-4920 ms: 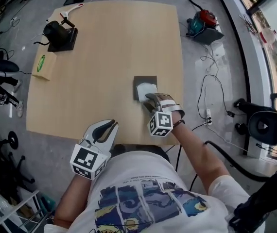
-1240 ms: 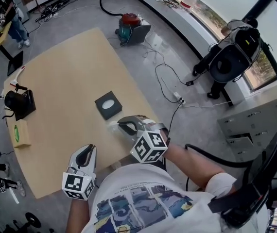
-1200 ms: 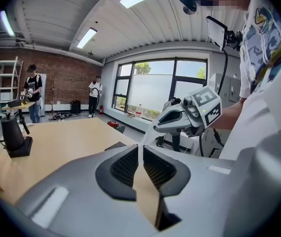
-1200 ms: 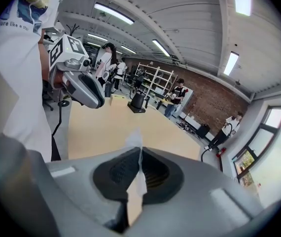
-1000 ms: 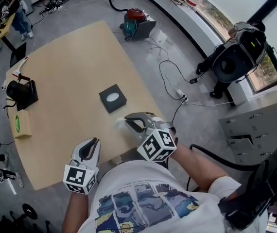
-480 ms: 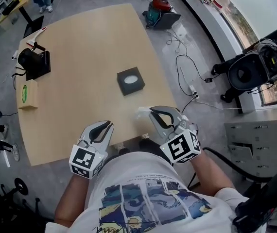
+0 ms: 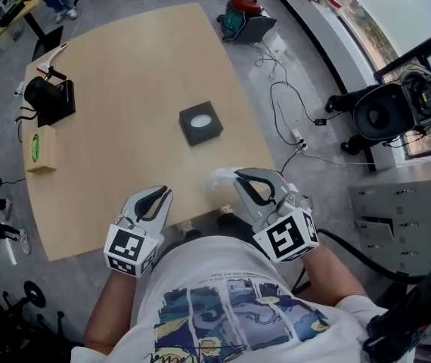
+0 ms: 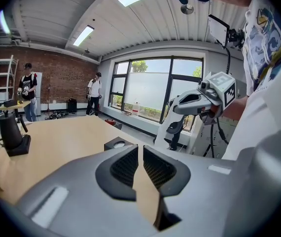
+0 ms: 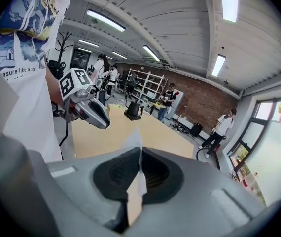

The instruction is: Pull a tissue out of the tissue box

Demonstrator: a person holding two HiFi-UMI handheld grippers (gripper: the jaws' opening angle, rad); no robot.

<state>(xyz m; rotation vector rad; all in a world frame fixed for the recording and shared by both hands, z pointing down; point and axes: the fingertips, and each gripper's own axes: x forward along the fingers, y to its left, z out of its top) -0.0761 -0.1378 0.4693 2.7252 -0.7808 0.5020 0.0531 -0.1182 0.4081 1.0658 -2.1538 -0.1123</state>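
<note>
The black tissue box point(image 7: 200, 123) sits on the wooden table point(image 7: 125, 66), right of centre, with a white oval opening on top. My right gripper point(image 7: 237, 177) hovers over the table's near edge, well back from the box, shut on a white tissue point(image 7: 222, 178) that hangs free of the box. In the right gripper view the tissue point(image 9: 135, 143) sticks up between the closed pads. My left gripper point(image 7: 165, 192) is held near the same edge, further left, shut with nothing in it. The left gripper view shows the box point(image 8: 117, 143) beyond its jaws.
A black kettle on a stand point(image 7: 48, 97) and a small box with a green label point(image 7: 40, 147) stand at the table's left side. A red and teal vacuum point(image 7: 246, 15), cables and a black camera rig point(image 7: 397, 108) are on the floor to the right. People stand in the background.
My right gripper, earlier at the box's opening, has drawn back to the near table edge with the tissue pulled out, and has risen slightly. The left gripper has stayed put.
</note>
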